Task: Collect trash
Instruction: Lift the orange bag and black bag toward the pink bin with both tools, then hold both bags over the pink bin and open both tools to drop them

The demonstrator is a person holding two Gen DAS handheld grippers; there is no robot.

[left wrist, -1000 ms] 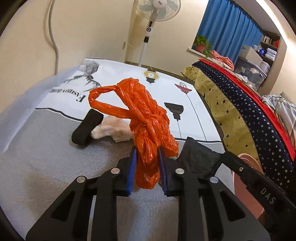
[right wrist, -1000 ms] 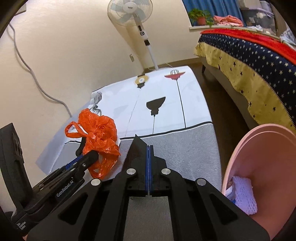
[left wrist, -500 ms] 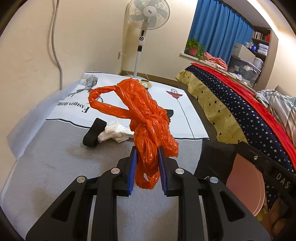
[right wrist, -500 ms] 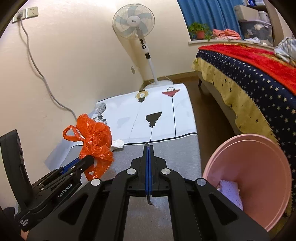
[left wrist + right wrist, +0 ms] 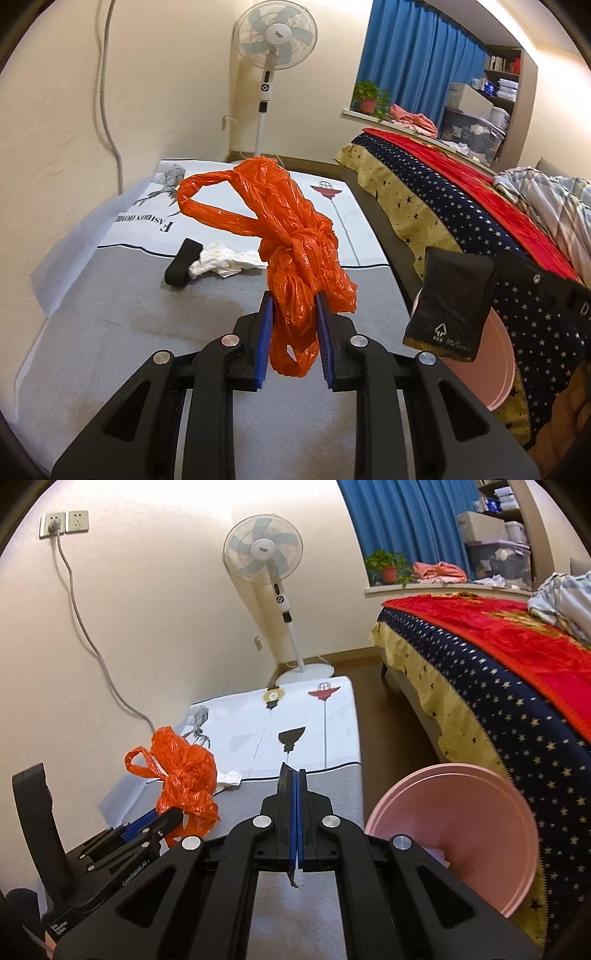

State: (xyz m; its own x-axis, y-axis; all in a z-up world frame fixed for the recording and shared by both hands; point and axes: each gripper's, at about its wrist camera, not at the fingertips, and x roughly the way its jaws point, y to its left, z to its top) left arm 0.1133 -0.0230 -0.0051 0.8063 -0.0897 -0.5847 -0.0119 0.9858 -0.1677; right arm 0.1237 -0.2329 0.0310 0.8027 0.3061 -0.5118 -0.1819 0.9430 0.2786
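Between the blue pads of the left claw (image 5: pixel 294 334) a knotted orange plastic bag (image 5: pixel 295 254) is clamped by its lower folds, lifted clear of the grey mat (image 5: pixel 110 332). The right claw (image 5: pixel 296 823) is pressed shut on a thin black wrapper (image 5: pixel 448 302), beside the pink bin (image 5: pixel 454 830) at the mat's right edge. Risk: slick film may slide from either grip. A white tissue (image 5: pixel 225 260) and black band (image 5: pixel 181 267) lie uncollected.

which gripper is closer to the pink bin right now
Right. The right gripper, shut on a black wrapper, hangs just beside the pink bin. The left gripper, shut on the orange bag, is farther off.
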